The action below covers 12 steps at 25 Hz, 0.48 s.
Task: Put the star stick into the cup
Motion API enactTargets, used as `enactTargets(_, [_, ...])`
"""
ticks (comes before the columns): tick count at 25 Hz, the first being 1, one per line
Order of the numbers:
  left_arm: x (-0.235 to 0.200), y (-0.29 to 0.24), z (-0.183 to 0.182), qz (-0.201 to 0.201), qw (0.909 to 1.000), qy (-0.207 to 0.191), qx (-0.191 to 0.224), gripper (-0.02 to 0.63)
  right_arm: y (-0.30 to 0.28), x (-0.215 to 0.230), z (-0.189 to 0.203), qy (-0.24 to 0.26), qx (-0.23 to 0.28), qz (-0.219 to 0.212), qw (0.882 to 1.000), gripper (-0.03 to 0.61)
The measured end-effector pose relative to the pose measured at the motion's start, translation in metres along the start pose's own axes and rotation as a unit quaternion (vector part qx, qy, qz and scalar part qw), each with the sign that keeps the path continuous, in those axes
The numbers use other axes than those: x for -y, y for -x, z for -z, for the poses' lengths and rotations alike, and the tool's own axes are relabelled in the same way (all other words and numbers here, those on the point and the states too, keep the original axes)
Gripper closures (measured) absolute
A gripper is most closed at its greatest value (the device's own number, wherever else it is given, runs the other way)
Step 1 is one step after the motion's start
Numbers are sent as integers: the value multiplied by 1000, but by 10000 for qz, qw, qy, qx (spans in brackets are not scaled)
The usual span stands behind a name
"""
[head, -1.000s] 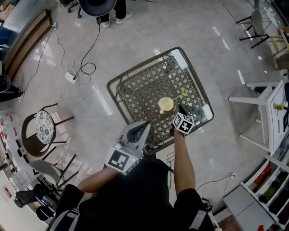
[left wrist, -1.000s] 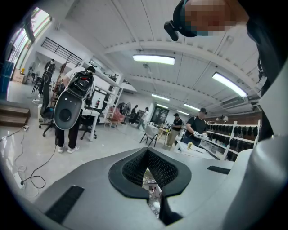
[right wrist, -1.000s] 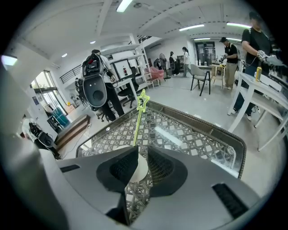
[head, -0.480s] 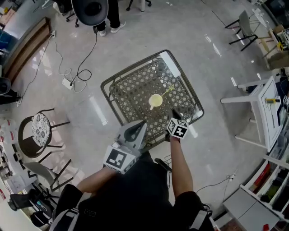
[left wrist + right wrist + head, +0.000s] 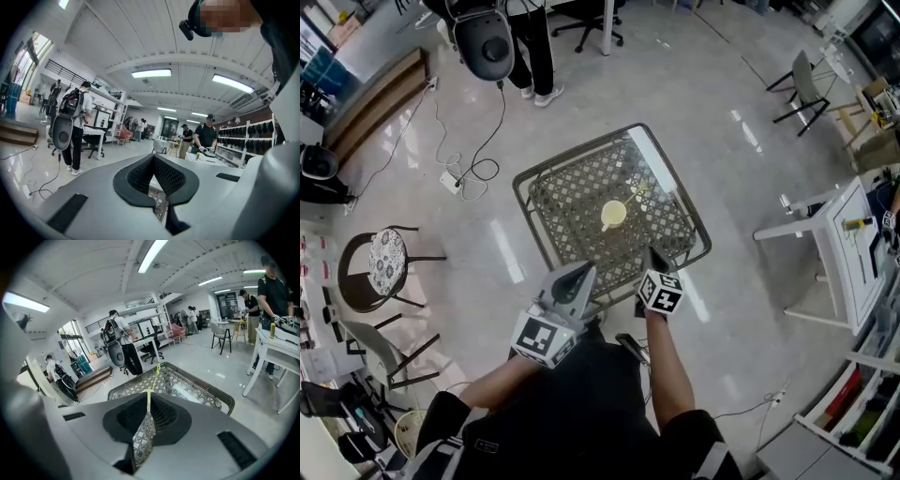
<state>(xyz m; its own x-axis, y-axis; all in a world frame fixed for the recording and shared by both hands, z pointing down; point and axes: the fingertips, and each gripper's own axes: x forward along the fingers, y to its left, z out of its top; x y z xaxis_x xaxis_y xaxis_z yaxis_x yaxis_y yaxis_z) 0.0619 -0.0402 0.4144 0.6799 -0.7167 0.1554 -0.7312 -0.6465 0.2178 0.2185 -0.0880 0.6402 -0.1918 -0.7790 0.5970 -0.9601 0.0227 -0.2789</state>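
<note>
On table (image 5: 567, 202), cup (image 5: 613, 215) (overhead only)

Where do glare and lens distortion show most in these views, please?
Head view: ceiling lights glare in pale streaks off the glossy floor, and the wide lens bows the room's edges. Left gripper view: dark rounded corners, and bright ceiling lamps close to washing out. Right gripper view: the same bowing; the table looks sharp, and the star stick shows as a thin yellow line.

A pale yellow cup (image 5: 613, 215) is seen from above, standing upright near the middle of a metal lattice table (image 5: 572, 202). A thin yellow-green star stick (image 5: 635, 194) is slanted from its rim toward the table's far right.
</note>
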Motion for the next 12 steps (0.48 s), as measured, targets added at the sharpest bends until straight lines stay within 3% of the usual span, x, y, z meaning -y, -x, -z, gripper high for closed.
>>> enactTargets(7, [-1,30,-11,-265,9993,-116,221,598,54,-49,-21,219,533,-405,9975,558])
enactTargets(12, [-8,43,-21,-173,9992,-149,322,598,97,-87,-35,242,934,-551,9938,561])
